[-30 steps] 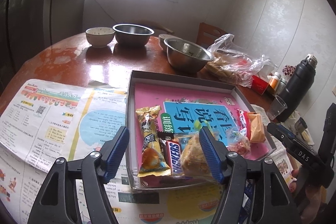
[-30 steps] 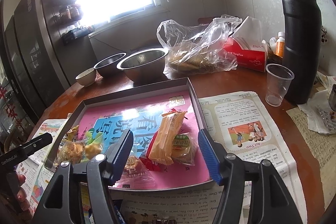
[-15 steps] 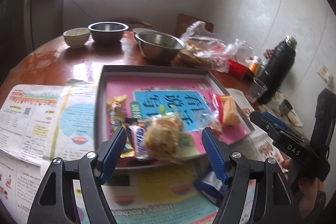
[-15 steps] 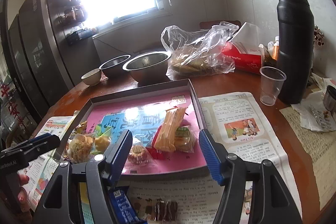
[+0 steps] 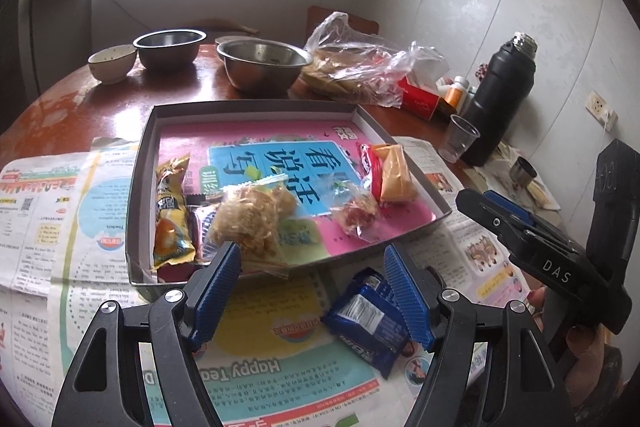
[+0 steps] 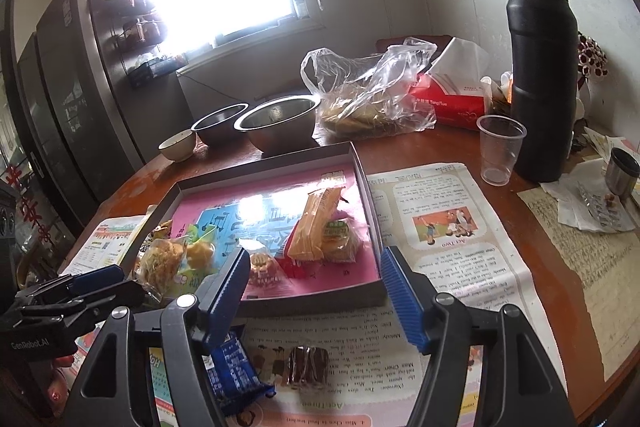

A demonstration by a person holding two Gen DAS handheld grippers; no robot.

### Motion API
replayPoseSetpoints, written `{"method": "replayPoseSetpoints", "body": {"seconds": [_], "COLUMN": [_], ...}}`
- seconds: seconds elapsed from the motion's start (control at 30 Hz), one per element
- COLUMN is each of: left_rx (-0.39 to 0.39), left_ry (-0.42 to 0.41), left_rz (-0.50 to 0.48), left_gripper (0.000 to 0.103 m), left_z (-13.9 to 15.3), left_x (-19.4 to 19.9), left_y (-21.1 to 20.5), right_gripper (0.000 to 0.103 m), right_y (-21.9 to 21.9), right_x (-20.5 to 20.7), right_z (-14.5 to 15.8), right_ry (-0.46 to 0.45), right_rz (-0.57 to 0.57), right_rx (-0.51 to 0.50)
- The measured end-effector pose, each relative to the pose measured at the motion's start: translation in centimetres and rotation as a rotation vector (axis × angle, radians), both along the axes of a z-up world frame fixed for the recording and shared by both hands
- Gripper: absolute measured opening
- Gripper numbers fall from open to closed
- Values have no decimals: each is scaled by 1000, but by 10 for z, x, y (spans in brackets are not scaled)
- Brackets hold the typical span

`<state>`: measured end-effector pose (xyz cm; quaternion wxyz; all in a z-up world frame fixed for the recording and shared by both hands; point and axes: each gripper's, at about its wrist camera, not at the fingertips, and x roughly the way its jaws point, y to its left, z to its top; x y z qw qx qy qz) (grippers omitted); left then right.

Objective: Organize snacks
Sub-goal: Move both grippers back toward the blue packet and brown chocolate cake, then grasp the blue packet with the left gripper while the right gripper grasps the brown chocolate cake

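A shallow grey tray (image 5: 256,105) with a pink printed lining holds several wrapped snacks: a yellow packet (image 5: 172,211), a clear bag of flaky pastry (image 5: 252,215), a small red cake (image 5: 356,211) and an orange packet (image 5: 394,173). My left gripper (image 5: 312,267) hovers open over the newspaper just in front of the tray, holding nothing. A blue packet (image 5: 368,319) lies on the paper under its right finger. My right gripper (image 6: 316,267) is also open and holds nothing, in front of the tray (image 6: 272,163). Below it lie the blue packet (image 6: 234,367) and a brown wrapped bar (image 6: 306,371).
Newspaper sheets (image 6: 440,227) cover the near part of the round wooden table. Behind the tray stand two steel bowls (image 6: 276,119), a small ceramic bowl (image 6: 178,145), a plastic bag of food (image 6: 372,99) and a red tissue box (image 6: 452,99). A black flask (image 6: 540,79), a plastic cup (image 6: 500,149) and papers stand at the right.
Both grippers have drawn back from the tray towards the table's near edge, still open. The blue packet and the brown bar on the newspaper have come into view.
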<state>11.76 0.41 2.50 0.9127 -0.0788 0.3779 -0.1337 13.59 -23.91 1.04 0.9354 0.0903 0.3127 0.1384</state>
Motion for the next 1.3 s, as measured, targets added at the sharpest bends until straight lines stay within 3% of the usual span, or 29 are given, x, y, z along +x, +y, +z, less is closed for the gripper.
{"method": "replayPoseSetpoints", "body": {"seconds": [0.6, 0.9, 1.3], "left_rx": [5, 65, 203], "left_ry": [65, 134, 75], "left_rz": [-89, -155, -236], "left_gripper": [77, 79, 79], "left_z": [-13, -39, -53], "left_x": [-11, -13, -12], "left_y": [-20, -45, -73], "right_gripper": [67, 67, 68], "right_y": [-8, -8, -11], "right_x": [-16, -19, -14], "right_z": [-6, -14, -27], "right_ry": [20, 51, 110], "right_rz": [24, 38, 55], "right_rx": [-7, -16, -16]}}
